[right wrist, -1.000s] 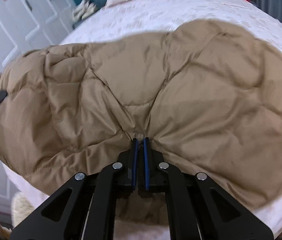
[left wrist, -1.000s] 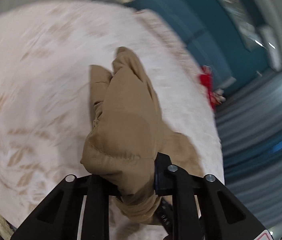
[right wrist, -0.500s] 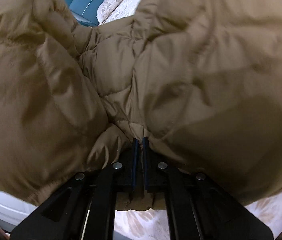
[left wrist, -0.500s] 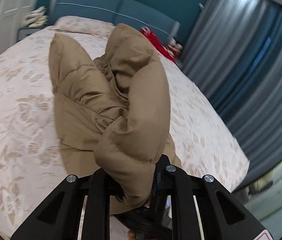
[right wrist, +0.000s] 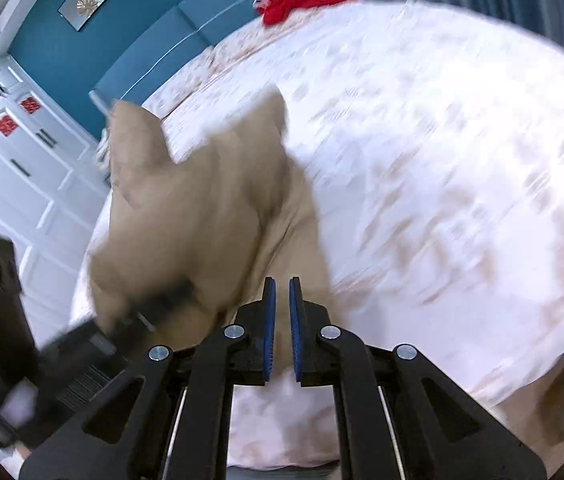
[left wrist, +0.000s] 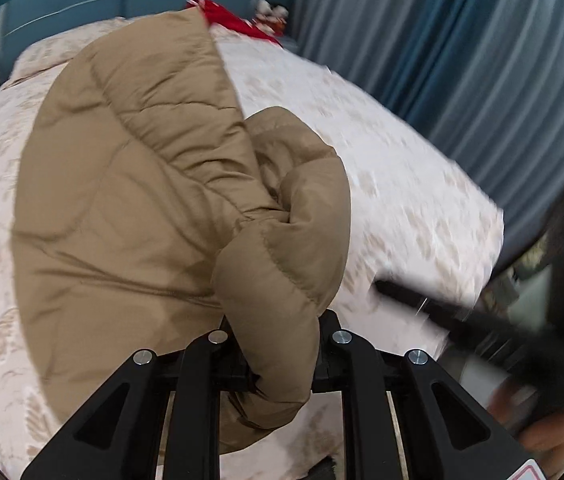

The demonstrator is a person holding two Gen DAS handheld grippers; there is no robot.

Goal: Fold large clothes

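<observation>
A tan puffer jacket (left wrist: 129, 200) hangs over the floral bed (left wrist: 402, 184) near its foot edge. The left gripper (left wrist: 277, 356) pinches 1 padded fold; the right gripper (right wrist: 280, 320) holds nothing, fingers narrowly apart. Best to lower the jacket flat before regripping.

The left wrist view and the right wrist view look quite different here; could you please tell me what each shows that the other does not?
Only the left wrist view shows the left gripper clamped on the tan quilted puffer jacket, and blue-grey curtains. Only the right wrist view shows the right gripper holding nothing, jaws slightly apart, and white cabinet doors. Both show the jacket, the floral bedspread, the teal headboard and a red item.
</observation>
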